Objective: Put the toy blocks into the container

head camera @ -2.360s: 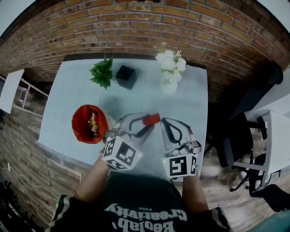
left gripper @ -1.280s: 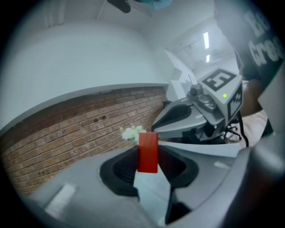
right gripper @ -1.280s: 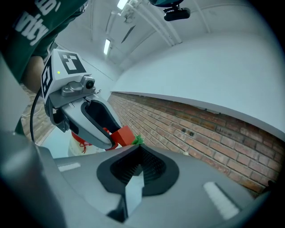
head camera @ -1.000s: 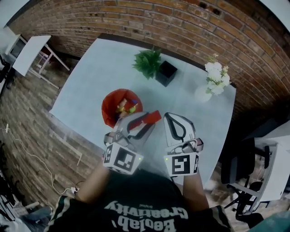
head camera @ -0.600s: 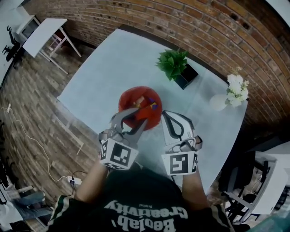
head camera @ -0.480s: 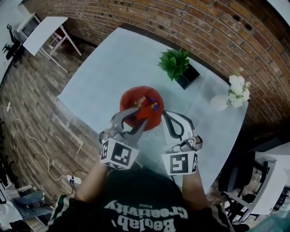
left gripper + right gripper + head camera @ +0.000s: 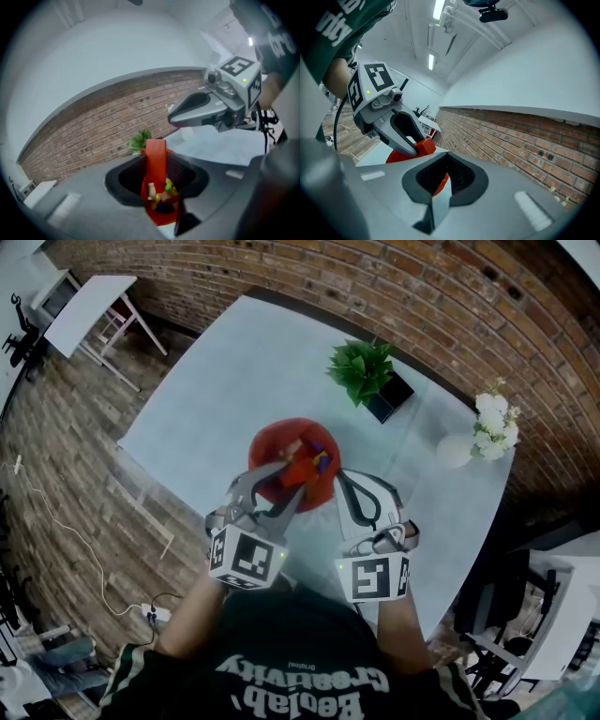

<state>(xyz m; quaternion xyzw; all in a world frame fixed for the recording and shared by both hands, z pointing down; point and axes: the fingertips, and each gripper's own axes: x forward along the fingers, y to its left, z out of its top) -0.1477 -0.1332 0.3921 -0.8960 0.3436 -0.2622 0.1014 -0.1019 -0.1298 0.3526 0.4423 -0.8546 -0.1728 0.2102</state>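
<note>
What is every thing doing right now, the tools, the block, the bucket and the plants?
Left tool: shut on the red block, over the bucket.
Right tool: shut, empty.
Red block: held, not dropped yet.
Bucket: upright, some blocks inside.
Plant: upright.
Flower vase: upright.

Pale table (image 7: 216, 381) with red container (image 7: 265, 442), black-potted green plant (image 7: 361, 369), white flower vase (image 7: 454, 452).

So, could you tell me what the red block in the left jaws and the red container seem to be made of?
The red block looks like painted wood or hard plastic, I cannot tell which: flat faces, straight edges, even matte colour. The red container looks like plastic, perhaps fabric: a smooth, uniformly red, dull wall.
</note>
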